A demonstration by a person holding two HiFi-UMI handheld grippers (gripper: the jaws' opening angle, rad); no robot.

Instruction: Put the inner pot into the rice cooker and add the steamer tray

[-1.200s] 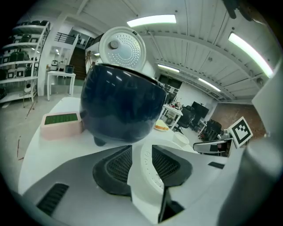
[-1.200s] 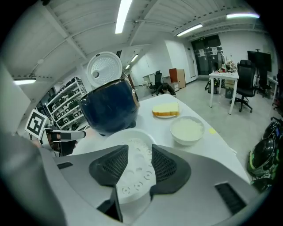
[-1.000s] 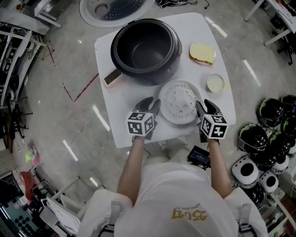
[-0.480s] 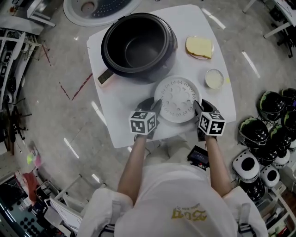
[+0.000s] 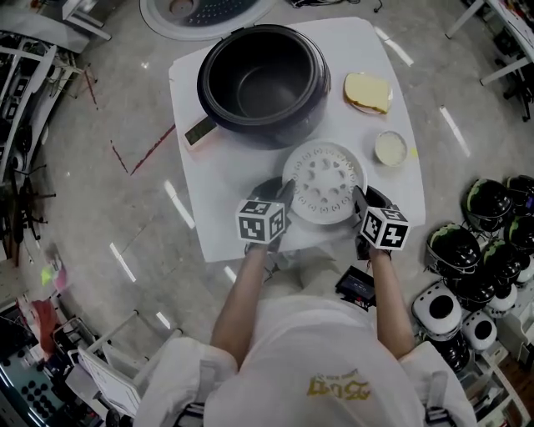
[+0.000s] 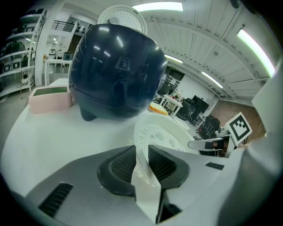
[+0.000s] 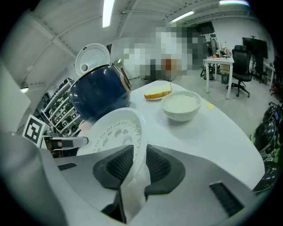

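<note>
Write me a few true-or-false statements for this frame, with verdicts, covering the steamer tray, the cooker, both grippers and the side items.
1. The steamer tray sits inside the rice cooker. False: it lies on the table, in front of the cooker.
2. The left gripper and the right gripper each have the tray's rim between their jaws. True. Both pairs of jaws have just been closing on it.
3. The cooker's lid is shut. False: it stands open behind the cooker, and the dark inside shows.
4. A small white bowl stands on the table, right of the tray. True.
5. The yellow slice lies on the floor. False: it is on the table.
</note>
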